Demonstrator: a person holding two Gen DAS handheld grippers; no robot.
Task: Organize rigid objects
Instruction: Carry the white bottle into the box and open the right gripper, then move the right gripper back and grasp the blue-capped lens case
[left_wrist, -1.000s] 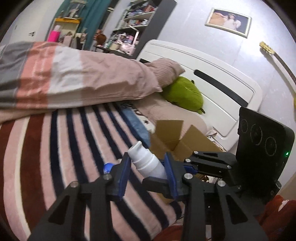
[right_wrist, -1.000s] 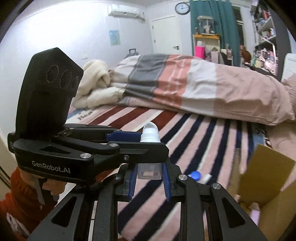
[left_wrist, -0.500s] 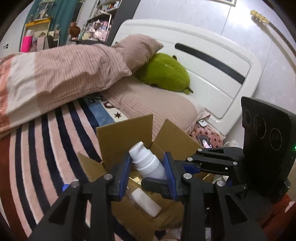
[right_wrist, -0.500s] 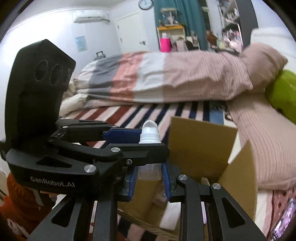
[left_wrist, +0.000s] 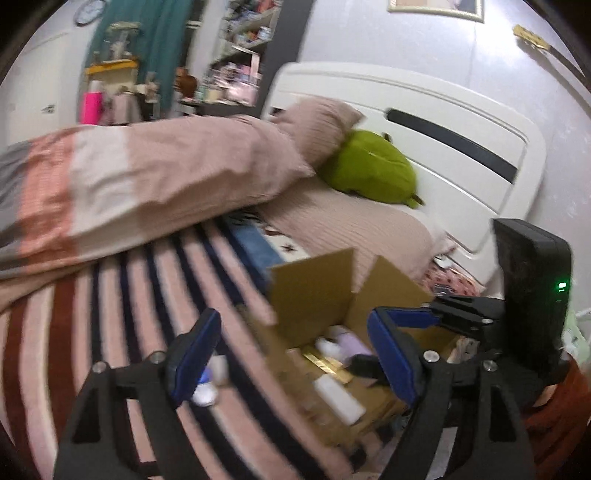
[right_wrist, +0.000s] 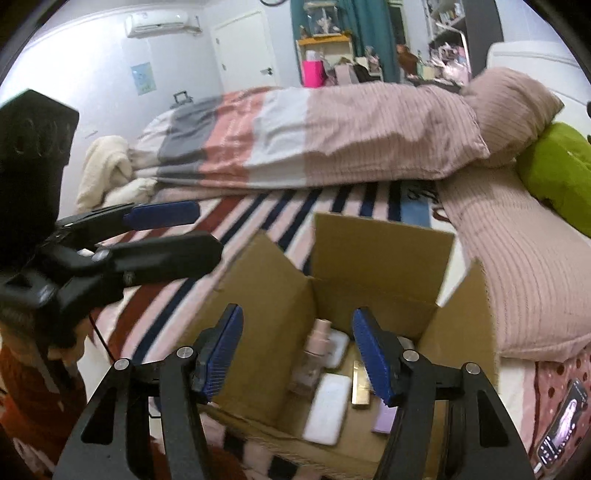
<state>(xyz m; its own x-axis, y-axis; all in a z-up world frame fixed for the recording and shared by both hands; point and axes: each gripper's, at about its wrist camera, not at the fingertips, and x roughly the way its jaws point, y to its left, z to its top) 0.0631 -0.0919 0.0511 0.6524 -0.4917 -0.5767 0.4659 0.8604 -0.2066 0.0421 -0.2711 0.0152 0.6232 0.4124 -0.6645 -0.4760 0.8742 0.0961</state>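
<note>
An open cardboard box (right_wrist: 380, 251) stands on the striped bed; it also shows in the left wrist view (left_wrist: 314, 291). Inside lie a clear bottle with a pale pink cap (right_wrist: 314, 354), a white flat case (right_wrist: 328, 410), a gold stick (right_wrist: 360, 384) and a lilac item (right_wrist: 384, 421). My right gripper (right_wrist: 297, 354) is open and empty just above the box's near side. My left gripper (left_wrist: 291, 358) is open and empty, left of the box; it shows in the right wrist view (right_wrist: 162, 236). A small white and blue item (left_wrist: 207, 391) lies on the blanket by the left finger.
A folded duvet (right_wrist: 314, 140) lies across the bed behind the box. A pink pillow (right_wrist: 513, 107) and a green plush (left_wrist: 369, 170) sit by the white headboard (left_wrist: 461, 147). A phone (right_wrist: 561, 432) lies at the bed's right edge.
Both grippers have opened and let go of the white-capped bottle they held together. The bottle now lies in the box. The left gripper has swung left, away from the box.
</note>
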